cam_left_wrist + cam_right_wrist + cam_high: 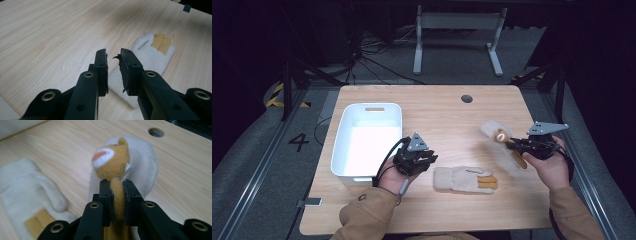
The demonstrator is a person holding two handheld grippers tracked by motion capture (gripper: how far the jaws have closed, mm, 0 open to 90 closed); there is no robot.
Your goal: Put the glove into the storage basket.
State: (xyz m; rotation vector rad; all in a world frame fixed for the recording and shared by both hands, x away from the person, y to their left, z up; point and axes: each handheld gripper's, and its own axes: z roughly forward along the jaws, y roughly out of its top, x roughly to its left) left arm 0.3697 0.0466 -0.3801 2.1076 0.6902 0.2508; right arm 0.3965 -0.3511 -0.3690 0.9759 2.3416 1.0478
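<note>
A cream fleece mitten (460,178) with tan finger patches lies flat near the table's front edge; it is also in the left gripper view (150,53) and the right gripper view (22,182). My left gripper (433,159) hovers just left of its cuff, its jaws (113,54) a narrow gap apart with nothing between them. A second cream mitten with a tan bear-face patch (496,133) is raised off the table at the right. My right gripper (511,144) is shut on a tan fleece strip of that mitten (113,161), just below the face patch.
An empty white bin (340,145) stands at the table's left, beside the left hand. A round cable hole (467,98) sits in the table near its far edge. Bare wood (447,125) lies between bin and right hand.
</note>
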